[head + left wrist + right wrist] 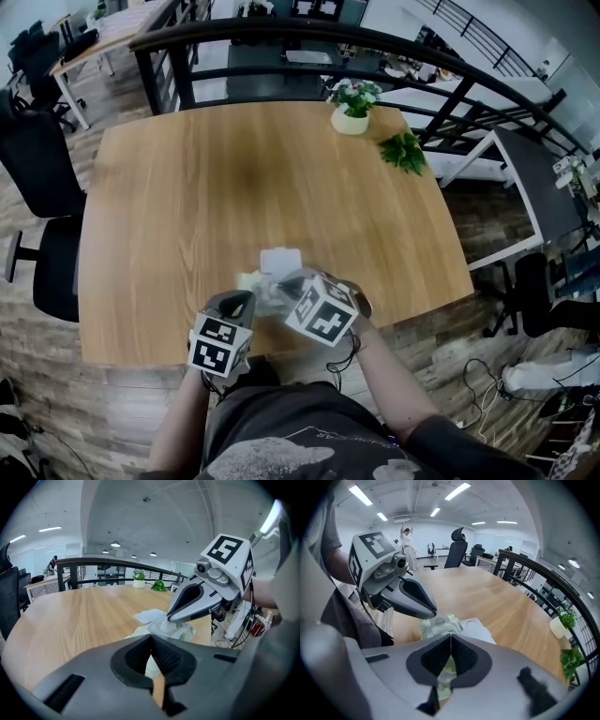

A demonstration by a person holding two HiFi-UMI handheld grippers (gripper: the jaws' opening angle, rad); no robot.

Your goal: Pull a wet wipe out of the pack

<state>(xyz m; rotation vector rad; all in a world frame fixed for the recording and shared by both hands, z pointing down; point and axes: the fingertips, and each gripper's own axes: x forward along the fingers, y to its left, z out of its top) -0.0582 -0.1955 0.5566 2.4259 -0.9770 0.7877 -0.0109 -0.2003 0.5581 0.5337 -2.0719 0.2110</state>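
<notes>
Findings: a pack of wet wipes, pale green, lies on the wooden surface close to its near edge, about midway along that edge. A flat white sheet, either a wipe or the pack's flap, is seen touching the pack on the side toward the surface's middle.

The left gripper is held over the surface's near edge. Its jaws are pressed together, as shown in the left gripper view. In the right gripper view its tip rests on the pack's end. No material is seen between its pads.

The right gripper is angled steeply down over the same edge. Its jaws are likewise pressed together. In the left gripper view its tip is buried in crumpled, translucent white material raised at the pack's top. Whether a wipe is caught between the pads cannot be settled from any view.

At the surface's far edge a potted plant stands upright, with a loose green sprig lying near it. Black office chairs stand off the surface's left side.
</notes>
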